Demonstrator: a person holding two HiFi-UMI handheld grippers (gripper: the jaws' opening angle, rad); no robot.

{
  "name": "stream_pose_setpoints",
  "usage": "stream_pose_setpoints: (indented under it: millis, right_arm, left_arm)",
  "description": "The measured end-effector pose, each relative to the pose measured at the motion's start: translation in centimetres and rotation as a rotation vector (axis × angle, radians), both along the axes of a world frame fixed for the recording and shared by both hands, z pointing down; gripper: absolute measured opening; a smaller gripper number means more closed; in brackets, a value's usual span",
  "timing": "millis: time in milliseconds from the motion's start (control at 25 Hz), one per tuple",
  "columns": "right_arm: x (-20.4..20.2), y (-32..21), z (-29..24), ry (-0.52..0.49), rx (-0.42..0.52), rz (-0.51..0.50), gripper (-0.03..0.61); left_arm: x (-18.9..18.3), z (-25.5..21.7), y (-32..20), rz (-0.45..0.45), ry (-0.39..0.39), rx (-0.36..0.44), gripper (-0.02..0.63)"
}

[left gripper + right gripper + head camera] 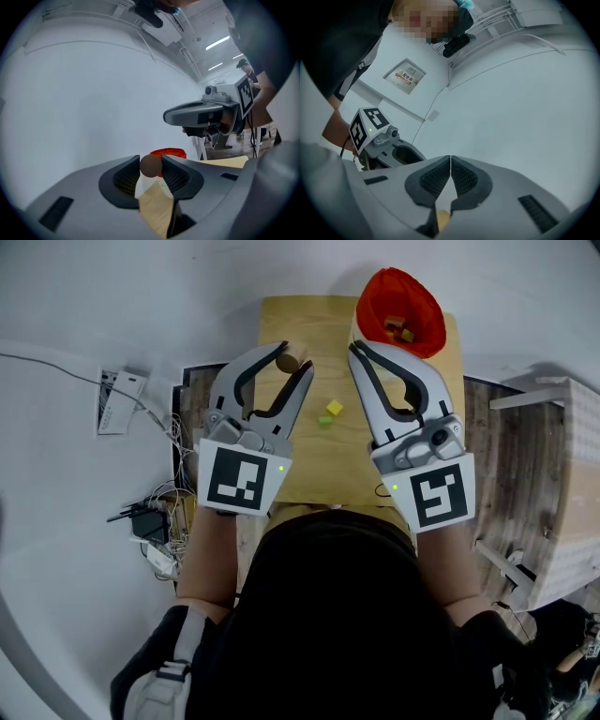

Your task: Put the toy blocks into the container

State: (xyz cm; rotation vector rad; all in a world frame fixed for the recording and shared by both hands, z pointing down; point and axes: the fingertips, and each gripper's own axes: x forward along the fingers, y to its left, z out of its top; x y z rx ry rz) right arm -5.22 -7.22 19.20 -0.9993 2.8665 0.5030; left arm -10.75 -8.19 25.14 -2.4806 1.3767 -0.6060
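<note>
in the head view the left gripper (294, 360) pinched a brown block (289, 356) over the worktop's (281, 320) far left part. the right gripper (355, 347) was pressed together, a yellow block (335, 408) and a green block (324, 420) lay just beside each other between the grippers, and the red container (417, 296), with blocks inside, sat at the far right corner. in the left gripper view the brown block's round end sat clamped between the pads with the container behind it, and in the right gripper view the jaws met tip to tip.
</note>
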Motion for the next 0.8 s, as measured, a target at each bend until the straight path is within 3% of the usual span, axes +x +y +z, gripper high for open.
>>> stream_pose_setpoints:
  millis: [240, 800]
  right_arm:
    - [0.3, 0.2, -0.1, 0.001, 0.002, 0.004, 0.031]
    - [0.2, -0.4, 0.0, -0.002, -0.005, 0.006, 0.031]
  left_arm:
    - [0.4, -1.8, 0.3, 0.012, 0.020, 0.063, 0.147]
    - [0.4, -1.7, -0.2, 0.020, 0.042, 0.042, 0.147]
